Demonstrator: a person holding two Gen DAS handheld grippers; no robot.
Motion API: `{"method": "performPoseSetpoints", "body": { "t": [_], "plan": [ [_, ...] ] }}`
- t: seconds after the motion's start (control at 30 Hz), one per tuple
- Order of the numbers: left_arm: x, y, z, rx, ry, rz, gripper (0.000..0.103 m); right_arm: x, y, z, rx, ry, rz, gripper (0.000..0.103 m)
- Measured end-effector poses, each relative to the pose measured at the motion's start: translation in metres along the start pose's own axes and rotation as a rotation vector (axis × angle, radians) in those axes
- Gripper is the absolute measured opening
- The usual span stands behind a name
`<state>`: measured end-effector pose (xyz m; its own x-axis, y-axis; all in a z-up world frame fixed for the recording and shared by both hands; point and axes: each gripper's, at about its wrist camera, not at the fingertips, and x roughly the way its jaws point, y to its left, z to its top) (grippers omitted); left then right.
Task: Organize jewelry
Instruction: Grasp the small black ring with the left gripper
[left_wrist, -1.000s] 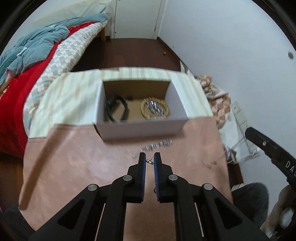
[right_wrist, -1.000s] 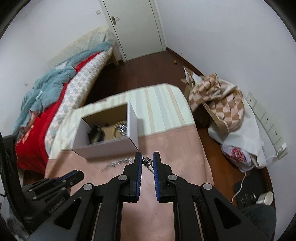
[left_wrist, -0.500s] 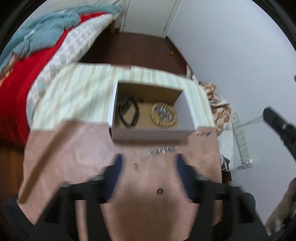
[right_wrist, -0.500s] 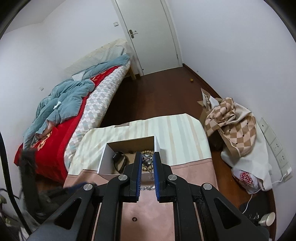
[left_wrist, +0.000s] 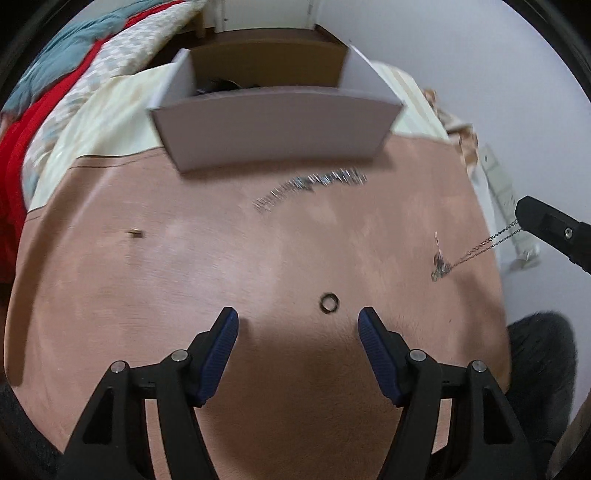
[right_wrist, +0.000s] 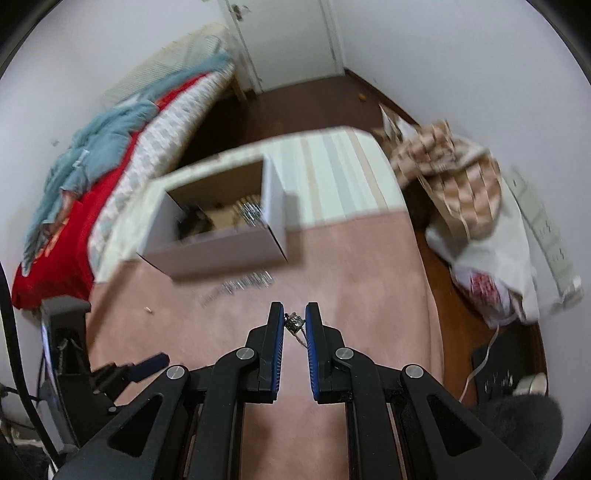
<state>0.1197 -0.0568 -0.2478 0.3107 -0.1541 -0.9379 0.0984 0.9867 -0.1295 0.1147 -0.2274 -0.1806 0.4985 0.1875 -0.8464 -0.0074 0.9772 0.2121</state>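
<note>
Jaws of the left gripper (left_wrist: 298, 325) stand wide apart with nothing between the pads, pointing steeply down at the pink tablecloth (left_wrist: 184, 280). A small dark ring (left_wrist: 328, 303) lies flat on the cloth just ahead of the fingertips, nearer the right-hand finger than the other and untouched by either. Farther ahead, near the front wall of the white cardboard box (left_wrist: 277, 125), a silver bracelet (left_wrist: 310, 188) is stretched out on the cloth, blurred. A tiny tan piece (left_wrist: 135, 232) sits well off to the left; what it is cannot be told.

The right gripper (right_wrist: 294, 319) is nearly closed and pinches a thin chain necklace (right_wrist: 294, 322), whose small pendant cluster shows between the blue pads near their tips. In the left wrist view the chain runs from that gripper's tip at the right edge down to the pendant (left_wrist: 440, 267), which is at or just above the cloth, to the right of the ring and well apart from it.

Inside the open box, dark and metallic items show, too blurred to name. The box stands where the pink cloth meets a striped cloth (right_wrist: 332, 173).
</note>
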Motion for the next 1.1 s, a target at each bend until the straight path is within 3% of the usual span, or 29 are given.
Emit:
{"method": "performPoseSetpoints", "body": {
  "t": [0.1,0.17,0.23,0.3,0.7,0.87,1.1],
  "plan": [
    [0.008,-0.011,-0.003,0.037,0.002,0.018,0.064,0.009,-0.013,-0.013,0.023,0.026,-0.024,0.012],
    [0.009,-0.018,-0.004,0.069,-0.026,0.039,0.054,0.011,-0.018,-0.017,0.032,0.033,-0.035,0.012],
    [0.009,-0.022,-0.002,0.097,-0.046,0.056,0.027,0.012,-0.024,-0.020,0.037,0.039,-0.042,0.012],
    [0.009,-0.025,0.000,0.114,-0.052,0.054,0.009,0.012,-0.026,-0.021,0.040,0.040,-0.045,0.012],
    [-0.007,-0.020,0.006,0.110,-0.093,0.027,0.010,-0.004,-0.015,-0.005,0.018,-0.009,-0.027,0.012],
    [-0.036,-0.015,0.017,0.093,-0.143,0.003,0.010,-0.021,-0.005,0.009,0.007,-0.042,0.004,0.012],
    [-0.093,0.005,0.062,0.033,-0.228,-0.062,0.010,-0.060,0.020,0.055,-0.036,-0.122,0.086,0.012]
  ]
}}
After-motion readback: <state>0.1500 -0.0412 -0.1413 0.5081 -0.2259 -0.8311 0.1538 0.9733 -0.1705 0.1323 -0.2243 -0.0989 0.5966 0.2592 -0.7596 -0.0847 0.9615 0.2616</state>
